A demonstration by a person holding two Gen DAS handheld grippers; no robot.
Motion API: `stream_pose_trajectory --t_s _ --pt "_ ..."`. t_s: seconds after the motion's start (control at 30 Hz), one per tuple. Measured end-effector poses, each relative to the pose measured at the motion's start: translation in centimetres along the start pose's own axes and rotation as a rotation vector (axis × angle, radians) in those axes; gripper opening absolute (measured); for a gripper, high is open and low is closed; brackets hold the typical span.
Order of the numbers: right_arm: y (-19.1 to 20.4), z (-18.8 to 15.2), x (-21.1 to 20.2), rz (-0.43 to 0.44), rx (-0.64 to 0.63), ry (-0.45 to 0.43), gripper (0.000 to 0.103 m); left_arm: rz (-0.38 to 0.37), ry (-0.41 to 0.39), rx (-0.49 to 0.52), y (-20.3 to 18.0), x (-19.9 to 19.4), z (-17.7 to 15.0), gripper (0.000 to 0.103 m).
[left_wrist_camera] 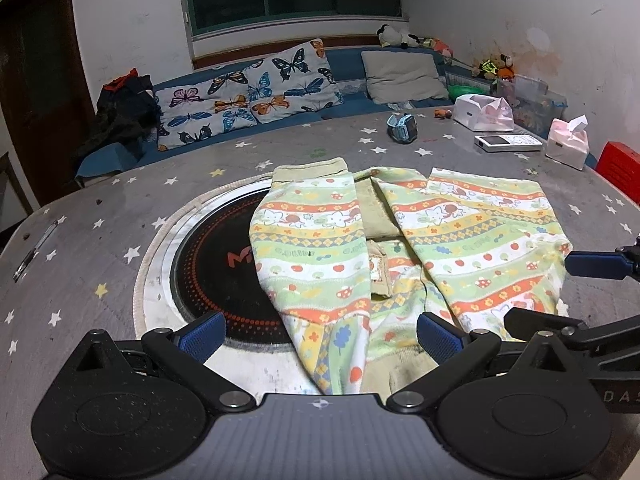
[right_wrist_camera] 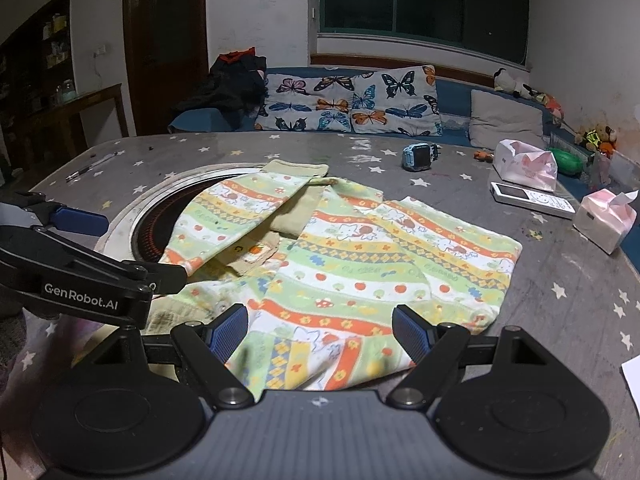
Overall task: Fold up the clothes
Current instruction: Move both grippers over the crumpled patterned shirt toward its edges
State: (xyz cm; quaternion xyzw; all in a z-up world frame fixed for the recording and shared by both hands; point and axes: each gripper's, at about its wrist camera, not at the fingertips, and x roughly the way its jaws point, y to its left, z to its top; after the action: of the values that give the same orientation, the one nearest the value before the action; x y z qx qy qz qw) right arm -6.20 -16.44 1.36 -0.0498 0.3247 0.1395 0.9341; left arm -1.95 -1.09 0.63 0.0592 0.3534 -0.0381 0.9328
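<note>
A child's patterned top (left_wrist_camera: 400, 248) with green, orange and yellow stripes lies on the grey star-print table (left_wrist_camera: 100, 240), sleeves folded in over its body; it also shows in the right wrist view (right_wrist_camera: 360, 264). My left gripper (left_wrist_camera: 320, 336) is open, its blue pads on either side of the garment's near hem. My right gripper (right_wrist_camera: 322, 336) is open over the garment's near right part. The right gripper also shows at the right edge of the left wrist view (left_wrist_camera: 560, 296), and the left gripper at the left of the right wrist view (right_wrist_camera: 132, 248).
A round black induction cooker (left_wrist_camera: 216, 264) is set into the table, partly under the garment. A blue watch (left_wrist_camera: 403, 127), tissue boxes (left_wrist_camera: 568, 146), a white phone (left_wrist_camera: 508, 142) and a red box (left_wrist_camera: 620, 168) lie at the far right. A sofa with butterfly cushions (left_wrist_camera: 248, 92) is behind.
</note>
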Motion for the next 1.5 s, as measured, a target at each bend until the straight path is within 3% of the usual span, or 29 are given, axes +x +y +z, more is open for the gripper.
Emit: stream_pose_trajectory --t_s 1.07,1.5 --pt "3.8 -5.8 -6.4 -0.007 -0.021 -0.028 0.082 0.027 -0.04 0.023 -1.8 -6.6 -6.1 0.103" --pt "3.3 -5.6 -7.2 -0.03 -0.041 -0.044 0.082 0.029 -0.062 0.029 -2.5 -7.2 -5.6 0.103"
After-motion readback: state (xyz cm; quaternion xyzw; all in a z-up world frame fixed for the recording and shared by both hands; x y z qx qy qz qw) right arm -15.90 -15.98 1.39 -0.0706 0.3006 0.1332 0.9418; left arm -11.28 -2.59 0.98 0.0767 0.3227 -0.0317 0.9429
